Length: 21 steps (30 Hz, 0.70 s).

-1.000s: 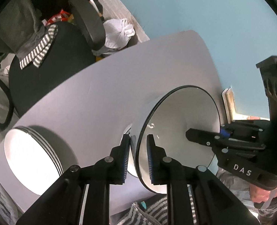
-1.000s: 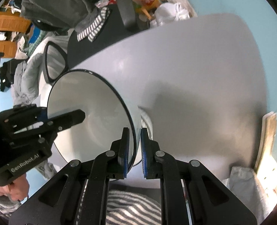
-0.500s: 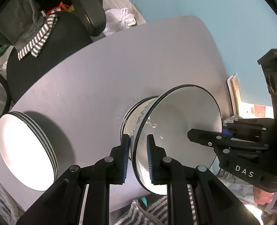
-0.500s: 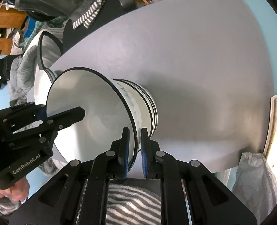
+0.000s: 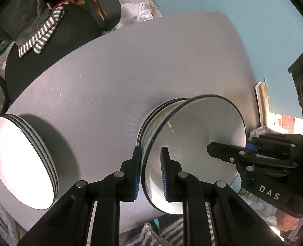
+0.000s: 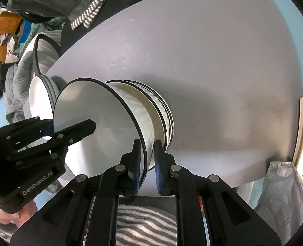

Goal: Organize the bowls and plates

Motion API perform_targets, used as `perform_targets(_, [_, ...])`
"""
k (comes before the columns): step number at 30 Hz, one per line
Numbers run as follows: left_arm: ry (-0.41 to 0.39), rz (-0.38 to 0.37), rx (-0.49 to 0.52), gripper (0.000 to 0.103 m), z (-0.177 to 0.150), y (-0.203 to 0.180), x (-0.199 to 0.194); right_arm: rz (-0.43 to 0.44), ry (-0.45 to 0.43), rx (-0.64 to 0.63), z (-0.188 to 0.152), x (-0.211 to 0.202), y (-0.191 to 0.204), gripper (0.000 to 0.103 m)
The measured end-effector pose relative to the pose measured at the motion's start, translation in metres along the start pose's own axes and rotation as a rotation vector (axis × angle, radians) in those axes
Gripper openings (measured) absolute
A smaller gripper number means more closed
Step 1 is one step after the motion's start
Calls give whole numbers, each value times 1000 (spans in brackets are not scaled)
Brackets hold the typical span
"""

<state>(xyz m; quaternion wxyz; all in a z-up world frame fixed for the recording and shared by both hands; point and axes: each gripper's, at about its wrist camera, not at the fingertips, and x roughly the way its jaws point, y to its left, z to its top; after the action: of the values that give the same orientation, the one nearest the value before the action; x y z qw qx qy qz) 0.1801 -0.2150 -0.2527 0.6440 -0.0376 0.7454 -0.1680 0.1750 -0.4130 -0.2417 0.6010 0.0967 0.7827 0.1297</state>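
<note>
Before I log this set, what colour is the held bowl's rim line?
Black, on a white bowl; clearest in the right wrist view.

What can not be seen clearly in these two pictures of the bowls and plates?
- How many bowls are in the bowl stack: in both views the held bowl covers them; only rims show.
- Whether the held bowl already sits in the stack: its own wall hides the contact.
- The plate stack: the right wrist view shows only a part behind the bowl.
- The hands: cut off by the picture edges.

grey table [image 5: 151, 65] bears a plate stack [image 5: 22, 164] and nested bowls [image 6: 161, 110].
</note>
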Motion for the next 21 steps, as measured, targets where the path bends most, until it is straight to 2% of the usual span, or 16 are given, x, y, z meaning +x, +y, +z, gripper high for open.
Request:
perform_targets(6, [-3, -12, 2, 17, 1, 1, -1, -22, -1, -5, 1, 0, 4, 20])
perform_targets(9, [4, -35, -15, 23, 0, 3, 0, -34, -20, -8, 1, -5, 8, 30])
perform_targets(16, [22, -29, -29, 24, -1, 1, 1, -45, -31, -4, 0, -9, 10, 32])
perform_targets(18, [18, -38, -28, 26, -2, 0, 0, -42, -31, 6, -1, -11, 10, 38])
perform_targets(20, [14, -37, -24, 26, -1, 1, -2, -63, -41, 8, -2, -14, 10, 49])
perform_targets(21, [13, -38, -23, 26, -2, 1, -3, -70, -49, 0, -3, -16, 11, 49])
